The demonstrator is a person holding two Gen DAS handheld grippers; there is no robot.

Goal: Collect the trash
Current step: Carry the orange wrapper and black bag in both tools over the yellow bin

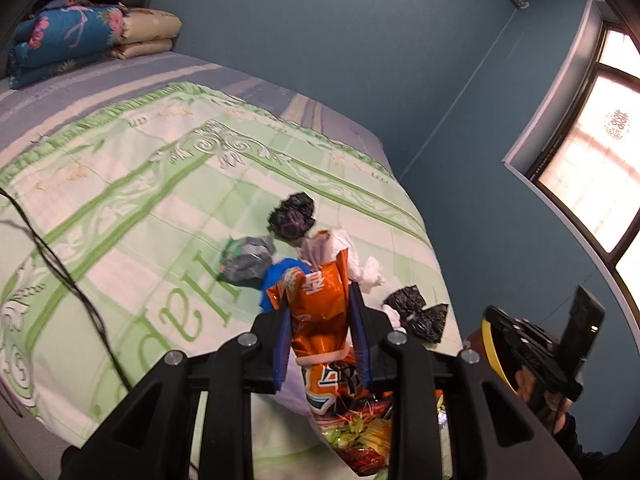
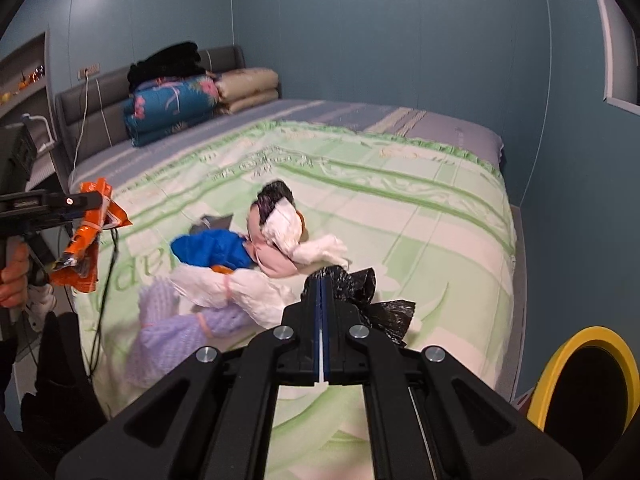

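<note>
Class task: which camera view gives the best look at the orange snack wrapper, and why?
The left wrist view. The orange snack wrapper fills the centre, pinched in the left claw, its print readable. The right wrist view shows the wrapper small at the left edge, hanging crumpled from that claw, partly hidden.

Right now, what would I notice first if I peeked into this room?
Probably the bright orange snack wrapper pinched in the left gripper above the green bedspread. Next, the pile of bags mid-bed, with a blue bag standing out. A yellow-rimmed bin waits at the bed's right.
</note>
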